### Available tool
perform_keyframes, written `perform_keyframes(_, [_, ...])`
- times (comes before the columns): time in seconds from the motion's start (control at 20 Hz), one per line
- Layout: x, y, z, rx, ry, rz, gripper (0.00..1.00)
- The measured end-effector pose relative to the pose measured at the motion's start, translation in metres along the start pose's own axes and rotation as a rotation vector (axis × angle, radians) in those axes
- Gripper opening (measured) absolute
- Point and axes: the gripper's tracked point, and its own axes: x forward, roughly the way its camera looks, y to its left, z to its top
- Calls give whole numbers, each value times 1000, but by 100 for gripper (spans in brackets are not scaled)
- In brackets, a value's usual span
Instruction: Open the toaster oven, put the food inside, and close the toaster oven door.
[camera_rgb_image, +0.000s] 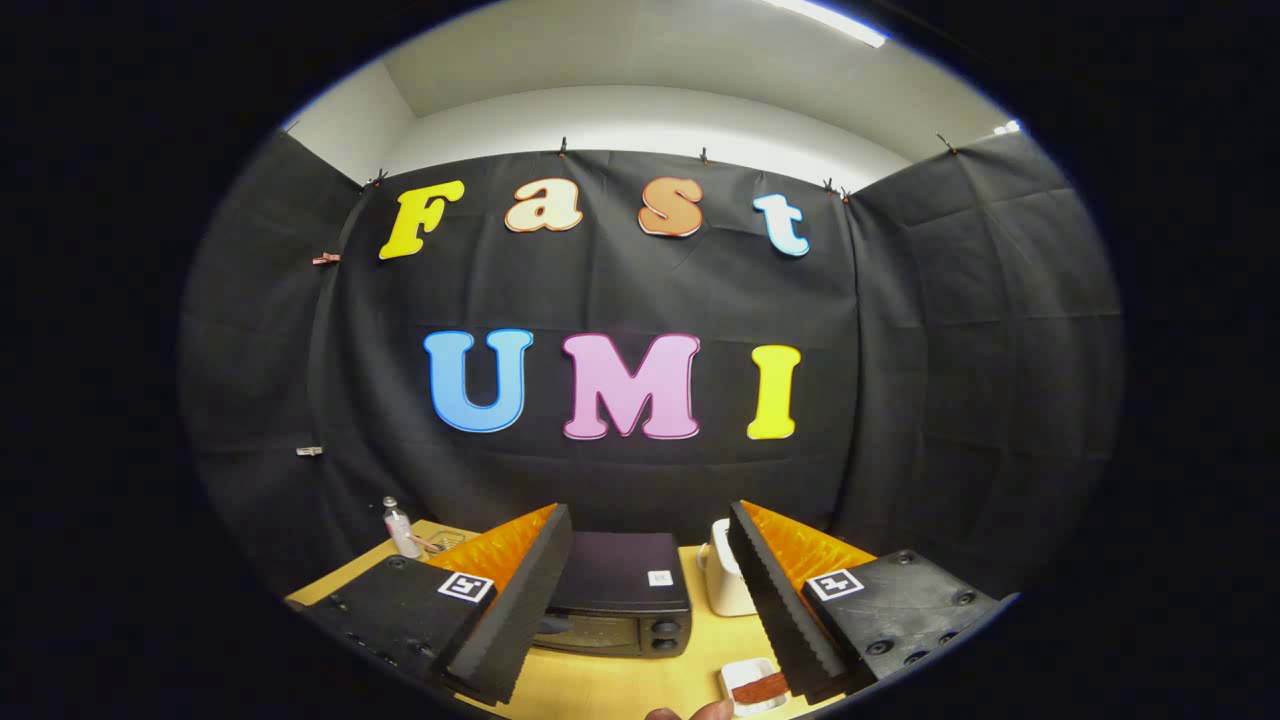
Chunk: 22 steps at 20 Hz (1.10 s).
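A black toaster oven (622, 595) stands on the wooden table (610, 680), its door closed, just ahead of my fingers and between them. A small white dish (745, 675) with a reddish-brown piece of food (760, 688) lies on the table in front of the oven, close to the right finger. My gripper (640, 600) hangs above the table with its fingers wide apart and nothing between them. A person's fingertip (700, 712) shows near the dish.
A white mug-like container (725, 580) stands right of the oven, partly behind my right finger. A small clear bottle (400, 528) and a few small items stand at the table's back left, near the black cloth wall.
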Motion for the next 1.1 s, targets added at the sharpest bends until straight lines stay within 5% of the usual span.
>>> perform_keyframes(1.1, [103,120,-232,9,378,50,98])
